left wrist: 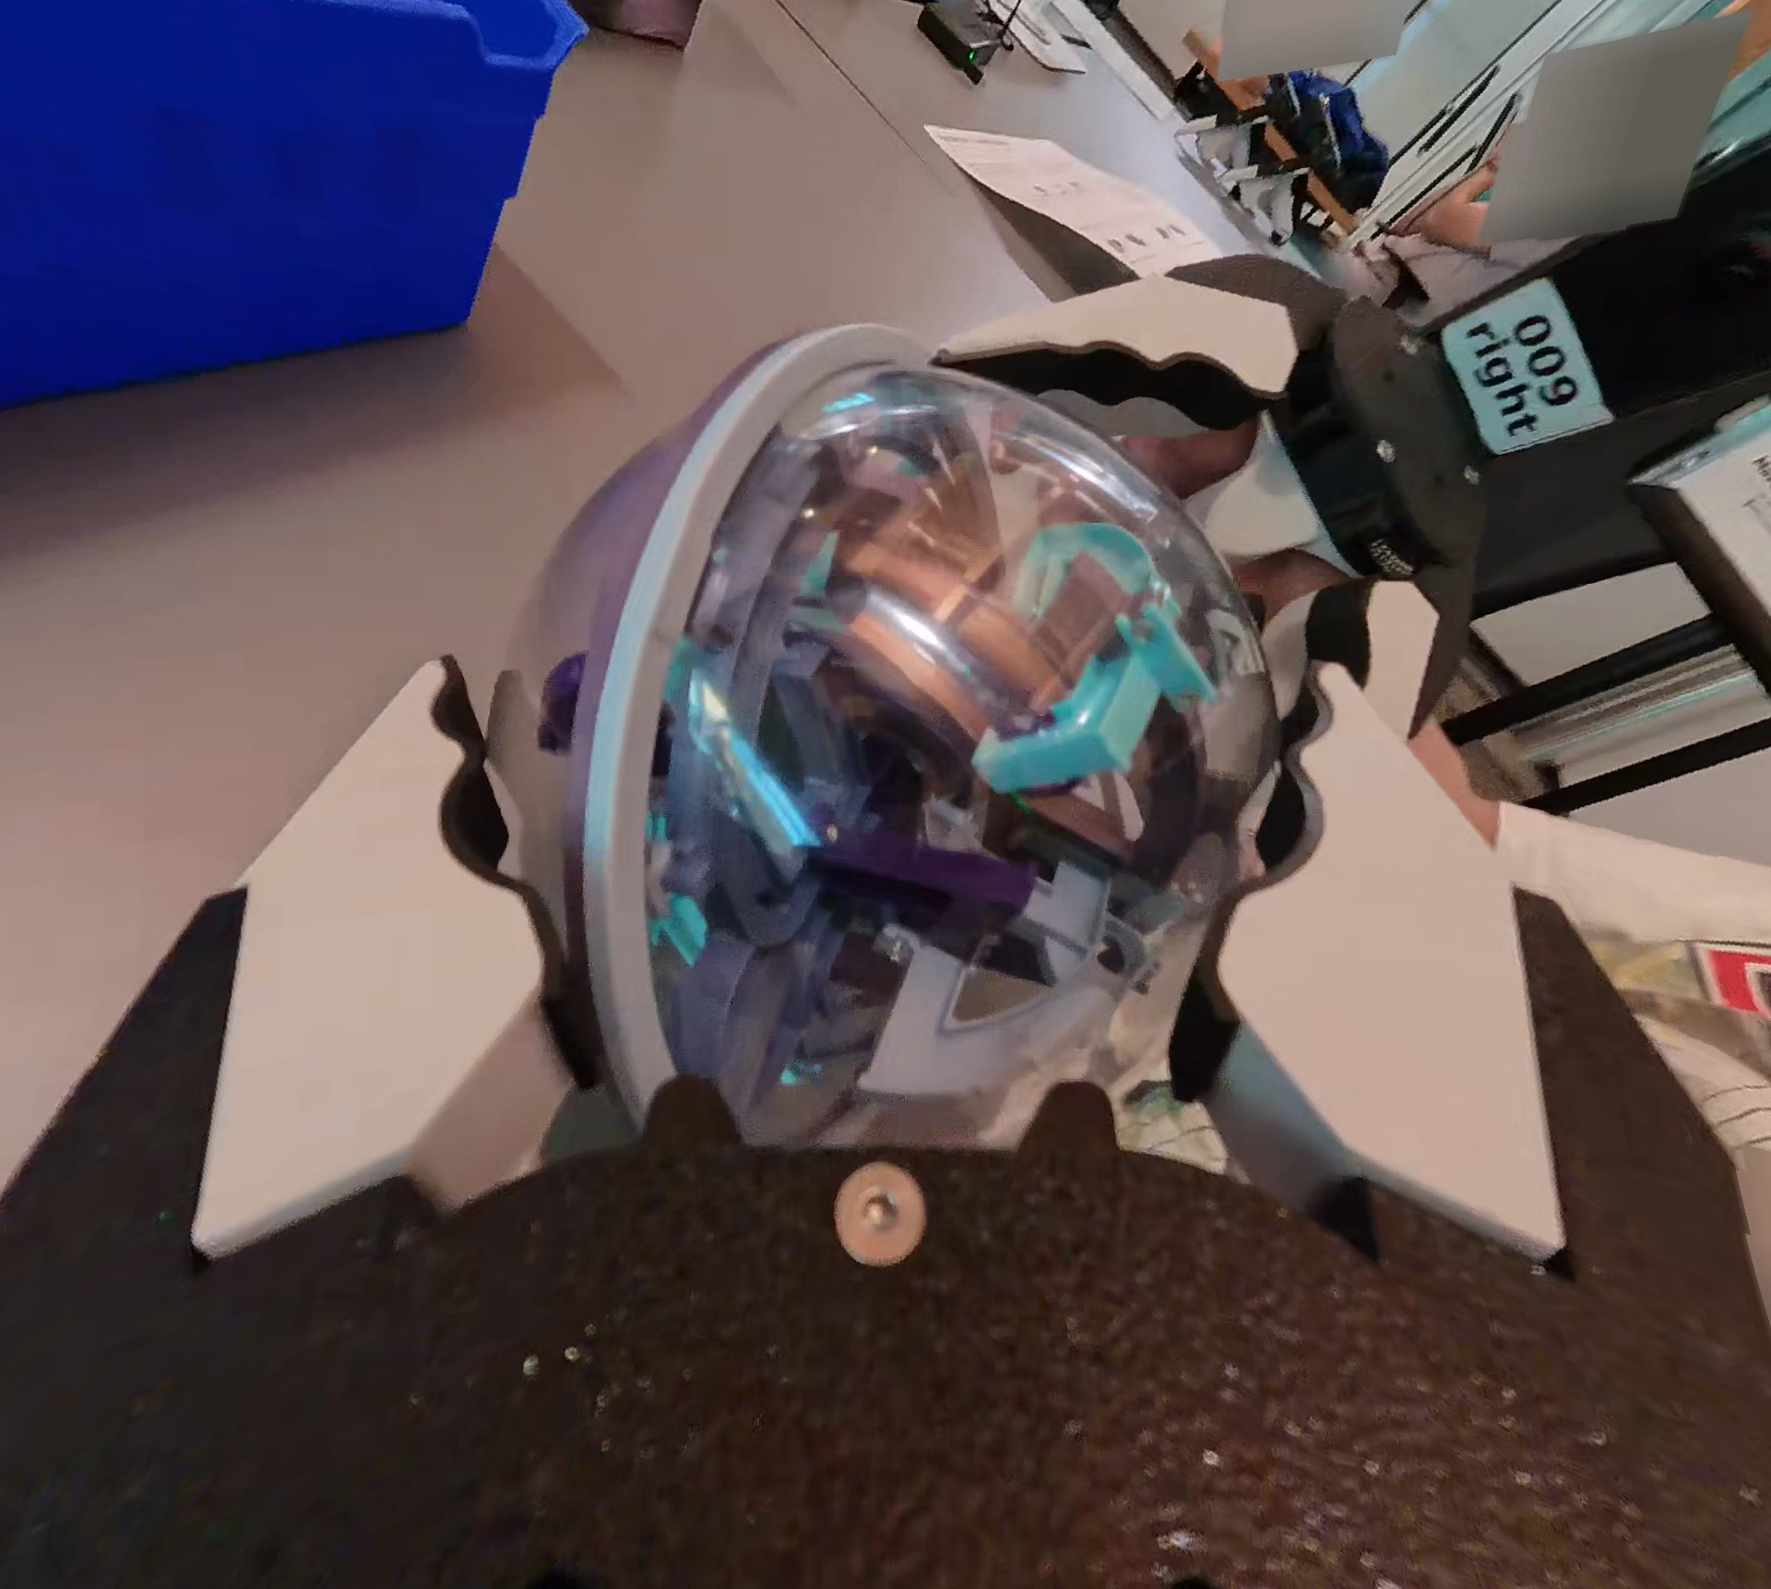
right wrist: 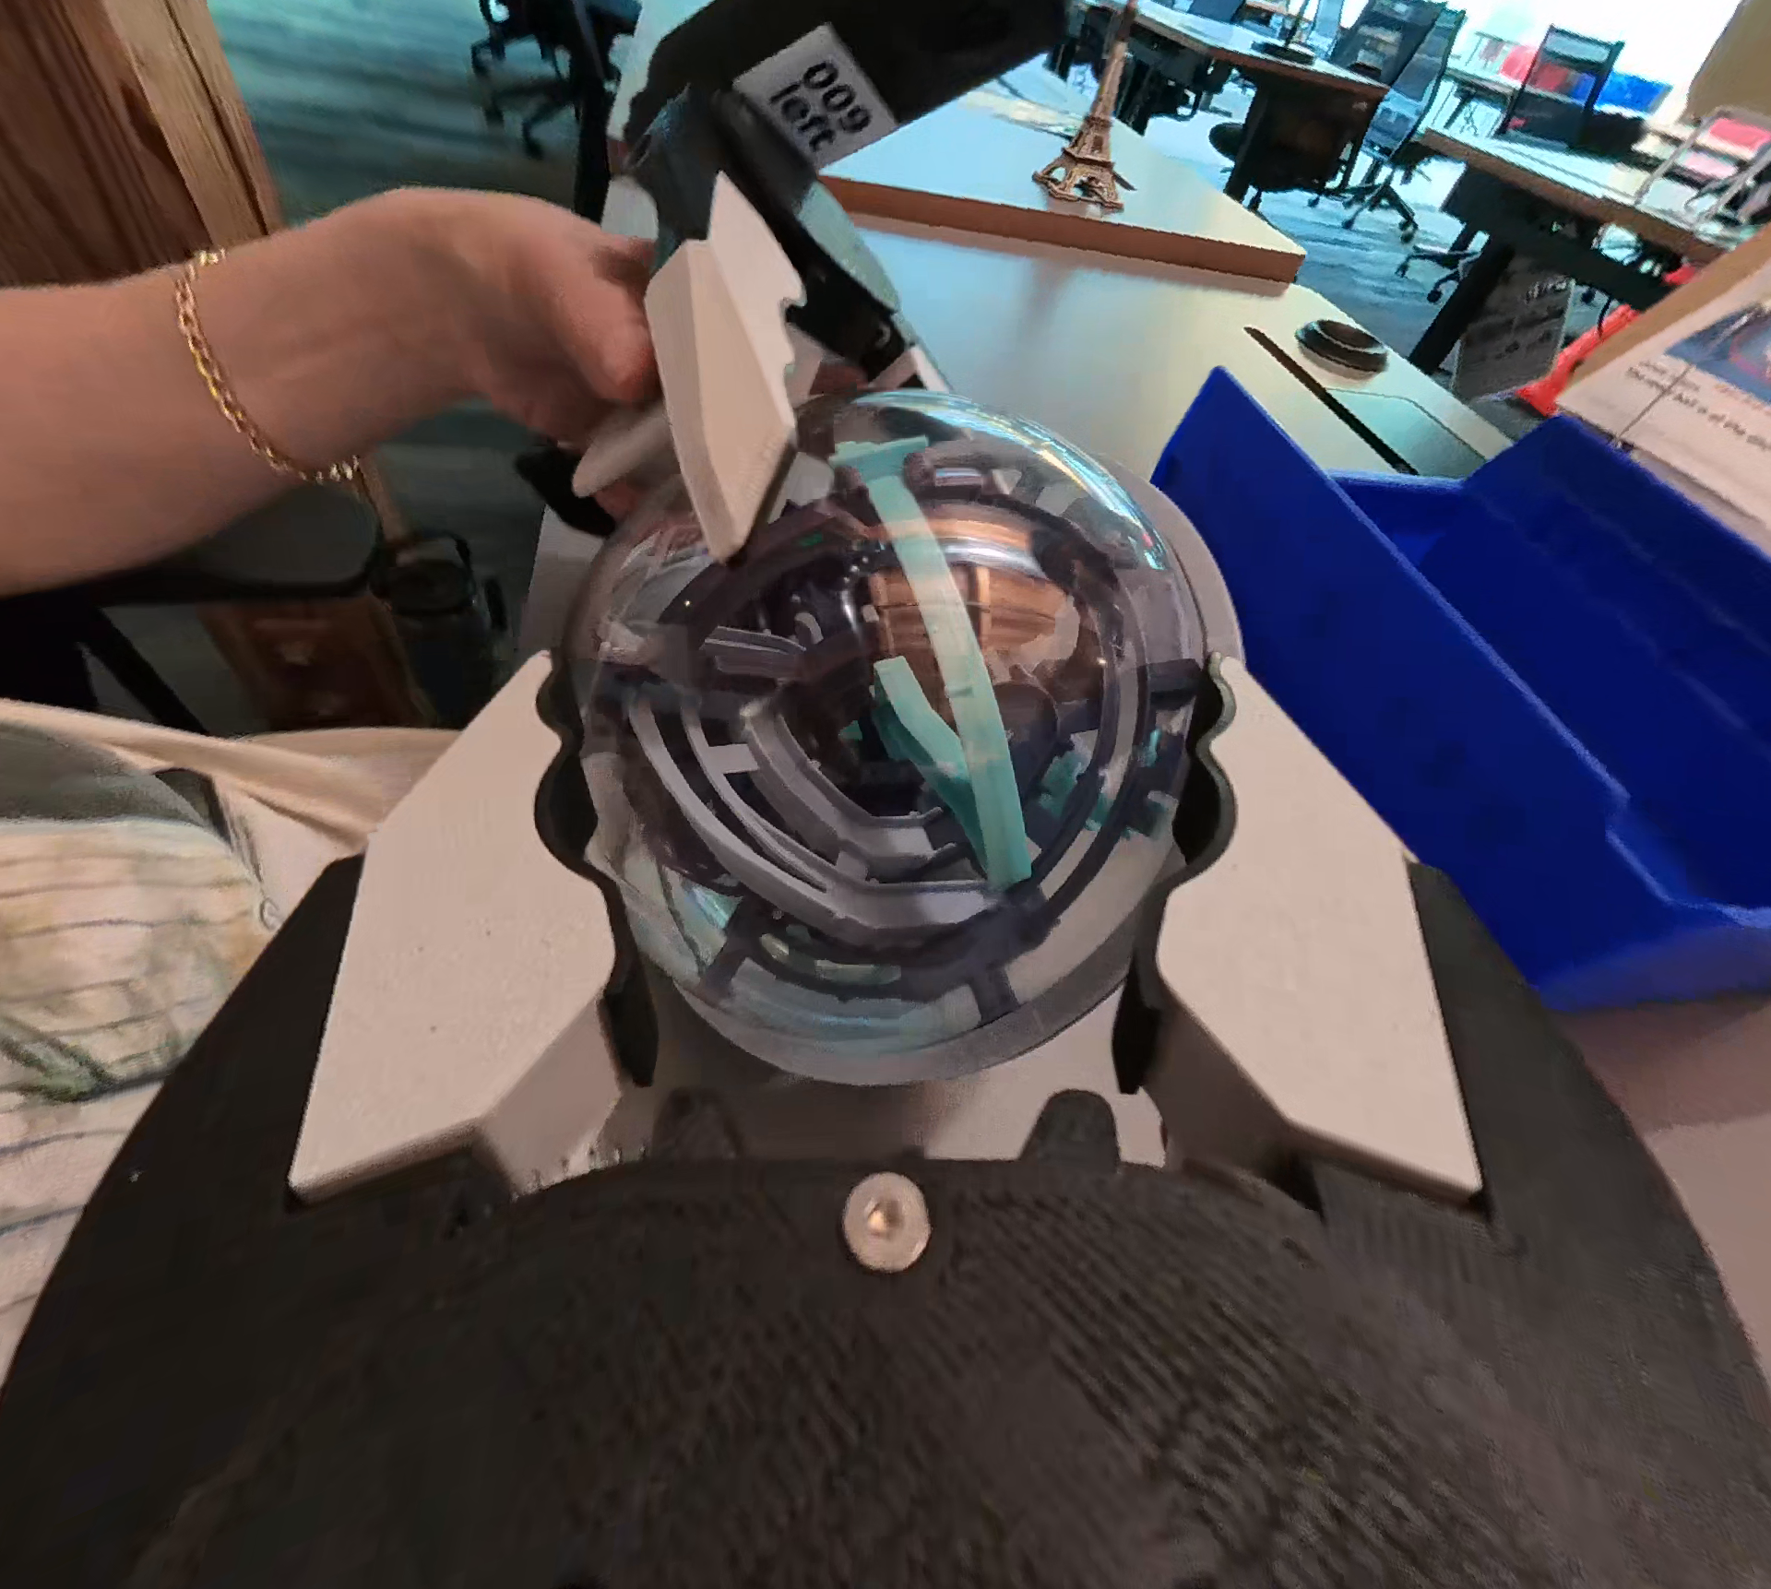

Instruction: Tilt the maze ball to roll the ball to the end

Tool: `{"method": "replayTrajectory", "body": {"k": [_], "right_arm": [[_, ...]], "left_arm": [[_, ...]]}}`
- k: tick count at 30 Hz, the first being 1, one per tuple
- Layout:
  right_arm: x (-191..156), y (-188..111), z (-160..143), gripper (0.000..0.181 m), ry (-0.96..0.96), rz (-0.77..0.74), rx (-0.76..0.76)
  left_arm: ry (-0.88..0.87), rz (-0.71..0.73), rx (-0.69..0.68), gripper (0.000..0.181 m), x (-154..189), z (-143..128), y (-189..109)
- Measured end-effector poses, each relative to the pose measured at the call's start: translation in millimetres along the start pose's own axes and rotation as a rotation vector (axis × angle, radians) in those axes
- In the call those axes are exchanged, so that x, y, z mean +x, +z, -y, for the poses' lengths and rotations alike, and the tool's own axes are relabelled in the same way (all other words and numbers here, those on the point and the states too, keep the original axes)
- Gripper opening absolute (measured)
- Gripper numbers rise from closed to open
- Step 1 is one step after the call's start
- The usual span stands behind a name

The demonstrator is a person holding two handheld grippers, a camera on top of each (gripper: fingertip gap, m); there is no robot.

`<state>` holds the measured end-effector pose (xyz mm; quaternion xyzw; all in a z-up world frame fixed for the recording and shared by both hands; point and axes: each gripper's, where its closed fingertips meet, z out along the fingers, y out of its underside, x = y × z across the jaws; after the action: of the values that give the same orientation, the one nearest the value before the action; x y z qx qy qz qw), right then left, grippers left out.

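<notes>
The grey surface (left wrist: 747, 221) runs out of the left wrist view at its far end, where cables, small black devices and a printed paper sheet (left wrist: 1073, 197) lie; the print on that sheet is too small to make out. A blue plastic bin (right wrist: 1495, 681) stands by the surface's edge, cut off by the frame in both views, so its contents stay hidden.

The maze ball (left wrist: 920, 738) is held up off the surface between both tools. It is a clear sphere with a grey equator ring, a purple rear half and teal, grey and purple tracks inside. Glare and motion blur cloud the shell, and the small rolling ball inside cannot be found in either view.

The left tool (left wrist: 877, 863) clamps the sphere, its two white fingers pressed against opposite sides. The right tool (right wrist: 886, 834) grips it likewise from another side, its fingers wrapping the lower half. Each tool carries a pale label with printed characters on its black body.

A hand (right wrist: 479, 317) with a gold chain bracelet (right wrist: 230, 384) holds the left tool's handle; the handle itself is mostly hidden behind it. A little metal tower model (right wrist: 1083, 154) stands on a farther desk.
</notes>
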<state>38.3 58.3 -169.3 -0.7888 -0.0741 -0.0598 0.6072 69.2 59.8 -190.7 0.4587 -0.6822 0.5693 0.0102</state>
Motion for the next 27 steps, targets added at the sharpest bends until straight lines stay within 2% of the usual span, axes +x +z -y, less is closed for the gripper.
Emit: {"method": "replayTrajectory", "body": {"k": [1,5,7,12,16,20,21,22,24,27], "right_arm": [[-3,0,0,0.124,-0.028,0.002,-0.012],[-8,-5,-5,0.123,-0.108,0.006,-0.066],[-9,-14,-7,0.117,-0.12,0.027,-0.082],[-10,-37,-1,0.098,-0.064,0.091,-0.031],[-12,-34,9,0.088,-0.057,0.107,0.043],[-14,-35,12,0.083,-0.089,0.107,0.048],[-10,-37,16,0.088,-0.089,0.082,0.066],[-3,-38,20,0.108,-0.086,0.041,0.085],[8,-41,23,0.106,-0.068,-0.008,0.1],[1,-35,18,0.107,-0.028,0.044,0.092]], "left_arm": [[0.033,0.009,-0.006,0.157,2,-1,1],[0.162,0.049,-0.032,0.156,7,-1,2],[0.226,0.053,-0.038,0.156,11,-2,3],[0.371,0.037,-0.072,0.156,24,-7,9],[0.427,0.013,-0.076,0.156,30,-9,10],[0.461,-0.017,-0.071,0.156,33,-10,9],[0.475,-0.024,-0.07,0.156,34,-11,9],[0.489,-0.027,-0.071,0.156,35,-12,9],[0.51,-0.026,-0.076,0.156,38,-12,10],[0.528,-0.038,-0.074,0.156,40,-13,11]]}}
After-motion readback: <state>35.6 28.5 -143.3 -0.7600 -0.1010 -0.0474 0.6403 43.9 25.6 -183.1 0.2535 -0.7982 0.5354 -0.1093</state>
